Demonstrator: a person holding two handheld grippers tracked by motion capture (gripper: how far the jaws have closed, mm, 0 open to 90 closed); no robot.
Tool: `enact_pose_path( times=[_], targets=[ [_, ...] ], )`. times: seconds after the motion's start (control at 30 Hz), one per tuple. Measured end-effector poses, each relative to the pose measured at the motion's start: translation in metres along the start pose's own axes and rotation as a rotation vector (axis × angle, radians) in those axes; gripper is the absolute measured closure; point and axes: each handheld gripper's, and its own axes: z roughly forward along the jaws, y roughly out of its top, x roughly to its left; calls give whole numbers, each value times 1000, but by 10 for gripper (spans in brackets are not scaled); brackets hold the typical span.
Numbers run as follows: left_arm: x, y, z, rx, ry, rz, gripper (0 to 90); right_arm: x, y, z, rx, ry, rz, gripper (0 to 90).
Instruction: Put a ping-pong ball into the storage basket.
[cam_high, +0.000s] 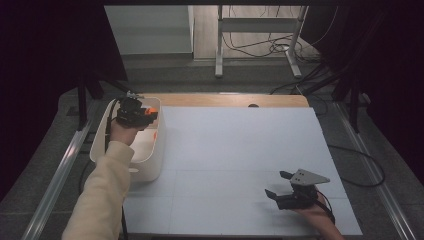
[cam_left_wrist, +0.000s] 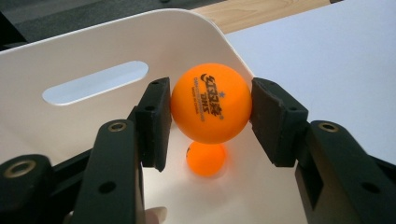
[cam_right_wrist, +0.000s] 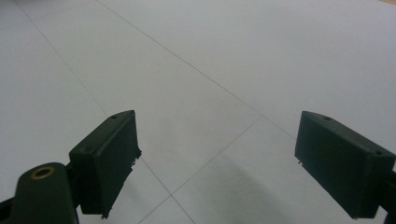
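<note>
Clamping an orange ball (cam_left_wrist: 211, 102) between both pads, your left gripper (cam_high: 135, 114) hangs over the white bin (cam_high: 150, 160), jaws pressed flush against the ball's two sides. Just below the held ball, a second orange ball (cam_left_wrist: 206, 158) lies on the bin floor. Beyond your jaws stands the bin wall with its handle slot (cam_left_wrist: 95, 82). Your right gripper (cam_high: 292, 192) sits well apart over the white table surface (cam_right_wrist: 224, 70), jaws spread wide with nothing between them.
</note>
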Motion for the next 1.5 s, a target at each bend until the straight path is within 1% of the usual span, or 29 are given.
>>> enact_pose_path(
  times=[0.17, 0.33, 0.4, 0.43, 0.47, 0.5, 0.53, 0.57, 0.63, 0.7, 0.77, 0.8, 0.9, 1.0, 1.07, 1.1, 1.17, 1.23, 1.27, 1.3, 1.37, 1.4, 1.47, 1.5],
  targets=[
    [0, 0, -1, -8, -3, -6, 499, 0, 0, 0, -3, 4, 2, 140],
    [0, 0, -2, -11, -5, -4, 498, 0, 0, 0, 1, -1, 0, 140],
    [0, 0, -3, -23, -4, -10, 485, 0, 0, 0, 2, -1, 1, 140],
    [-1, 1, -4, -27, 2, -10, 450, 0, 0, 0, 2, -1, 0, 140],
    [-1, 1, -3, -25, 4, -13, 365, 0, 0, 0, 2, -1, 0, 140],
    [-1, 1, -3, -25, 4, -13, 312, 0, 0, 0, -3, 4, 2, 141],
    [-1, 1, -3, -22, 8, -16, 312, 0, 0, 0, -3, 4, 2, 141],
    [-2, 1, -3, -22, 8, -21, 280, 0, 0, 0, -2, 4, 1, 140],
    [-3, 2, -4, -26, -5, -25, 242, 0, 0, 0, -2, 4, 1, 140],
    [-4, 2, -6, -36, -12, -22, 226, 0, 0, 0, -2, 4, 1, 140],
    [-7, 2, -9, -58, -29, -20, 223, 0, 0, 0, -1, 3, 1, 140],
    [-7, 2, -9, -58, -29, -20, 222, 0, 0, 0, -1, 3, 1, 140],
    [-11, 3, -15, -92, -52, -12, 222, 0, 0, 1, -3, 4, 2, 141],
    [-16, 5, -20, -122, -80, -6, 223, -1, 0, 2, 0, 3, 1, 140],
    [-20, 5, -23, -135, -88, 7, 223, 0, 1, 1, 2, 1, -5, 140],
    [-22, 5, -25, -145, -96, 17, 222, 0, 1, 2, -5, 12, -3, 141],
    [-27, 4, -30, -169, -118, 26, 217, 1, 1, 1, -1, 3, -8, 141],
    [-31, 4, -33, -191, -139, 30, 218, 1, 1, 1, -1, 4, -9, 141],
    [-33, 4, -34, -199, -154, 32, 218, 1, 0, 1, -9, 12, -5, 141],
    [-33, 4, -34, -199, -154, 32, 217, 1, 0, 1, -6, 12, -3, 140],
    [-37, 4, -38, -221, -185, 37, 217, 0, 0, 0, -8, 9, 3, 141],
    [-37, 4, -38, -221, -185, 37, 218, 0, 0, 0, -8, 9, 3, 141],
    [-40, 4, -41, -236, -212, 34, 218, 1, 0, 0, -9, 11, 3, 140],
    [-41, 4, -42, -241, -217, 37, 218, 1, 0, -1, -5, 6, 0, 141]
  ],
)
